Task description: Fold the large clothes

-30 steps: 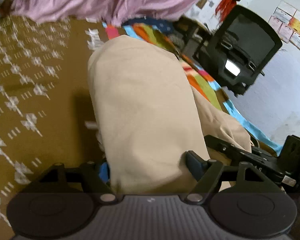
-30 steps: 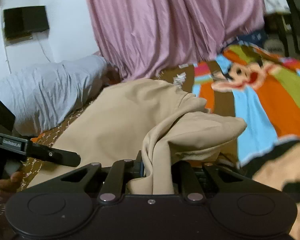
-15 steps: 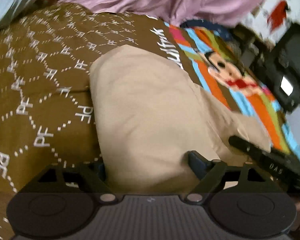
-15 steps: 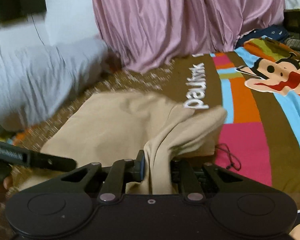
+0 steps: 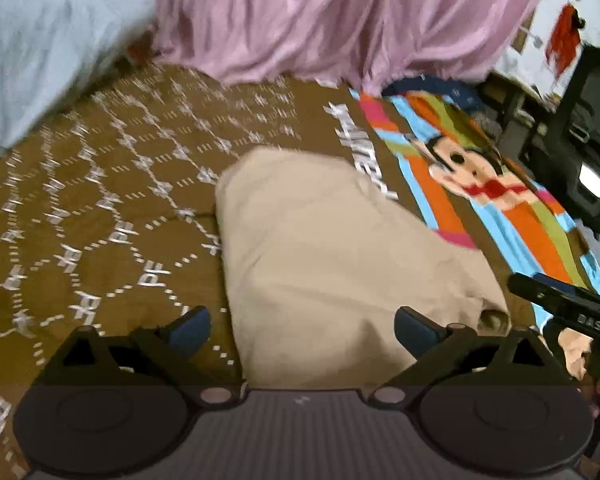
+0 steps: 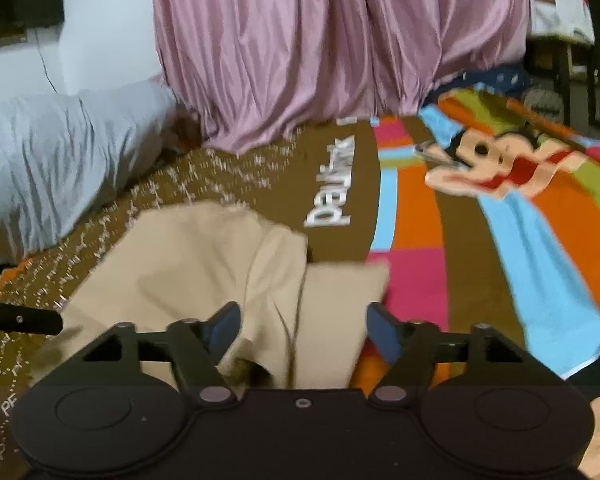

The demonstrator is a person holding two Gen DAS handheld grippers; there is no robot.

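Beige garment (image 5: pixel 340 264) lies folded on the bedspread (image 5: pixel 100 208), long axis running away from both grippers. Left gripper (image 5: pixel 300 326) and right gripper (image 6: pixel 302 330) have just been opening (cloth between the pads, unpinched), right nearer the loose corner.
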